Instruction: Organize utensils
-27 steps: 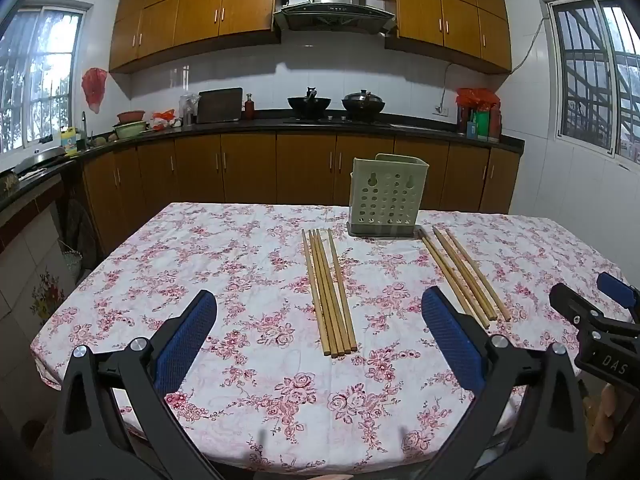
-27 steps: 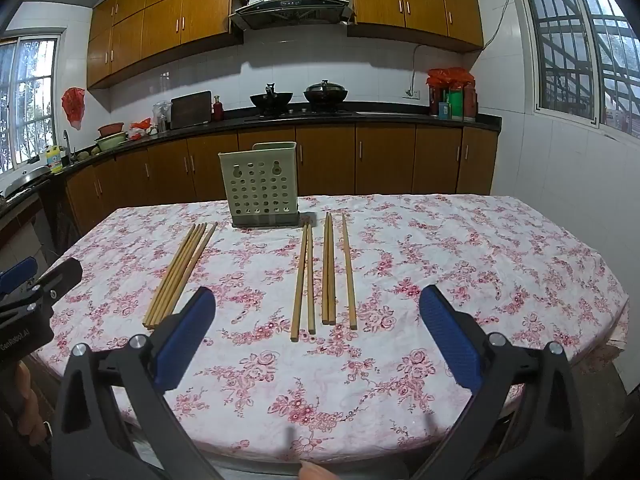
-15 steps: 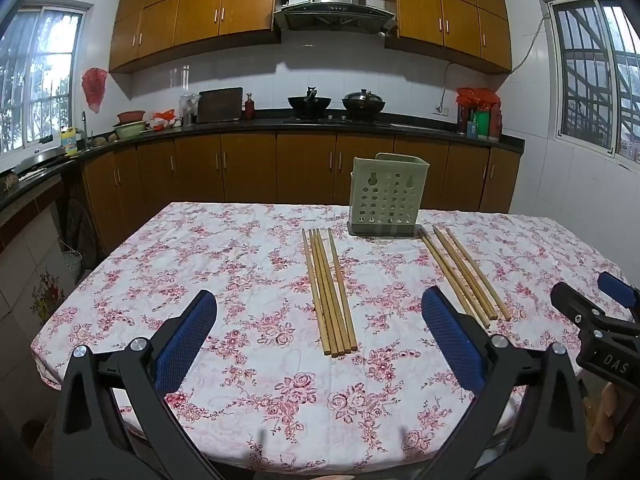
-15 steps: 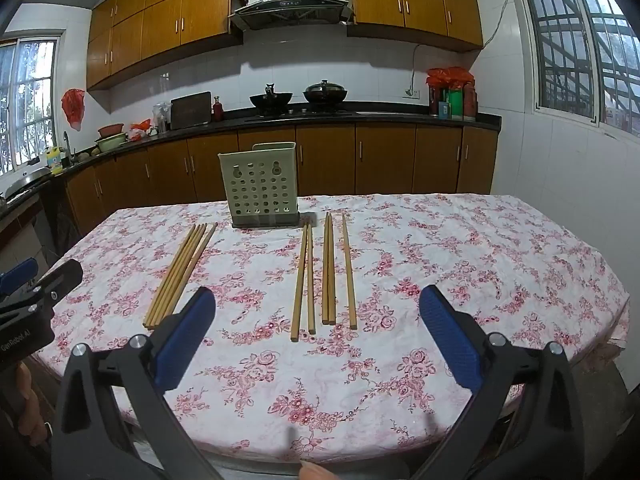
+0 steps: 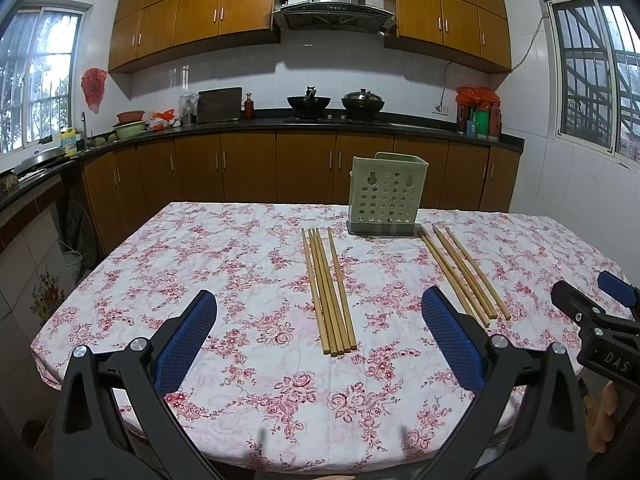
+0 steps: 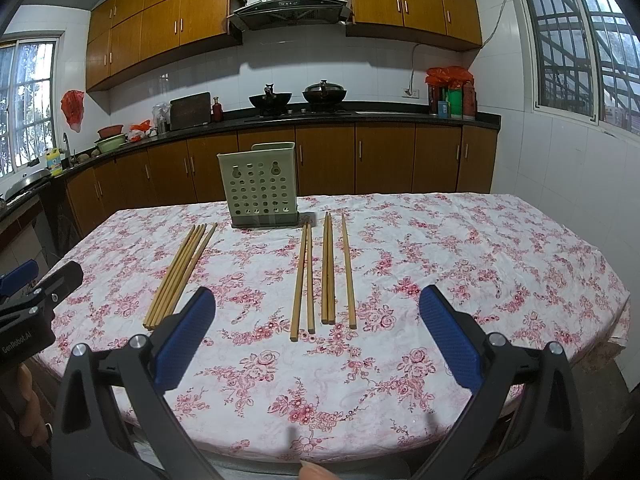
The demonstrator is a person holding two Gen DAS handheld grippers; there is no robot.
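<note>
Both grippers, left (image 5: 320, 340) and right (image 6: 316, 336), hover level over the table's (image 5: 240, 360) near edge, fingers spread.

I'm in a home kitchen: wood cabinets (image 5: 192, 20) upper left, hood (image 5: 334, 4) top centre, woks (image 5: 309, 101) on the counter (image 5: 360, 125), floral table (image 5: 240, 264) below.

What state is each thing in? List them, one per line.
Pale green perforated plastic utensil holder: upright on the tablecloth, nothing seen inside.
Left bundle of bamboo chopsticks: flat, packed together.
Right group of bamboo chopsticks: flat, loosely spread.
Left gripper: jaws wide open, holding nothing.
Right gripper: jaws wide open, holding nothing.
</note>
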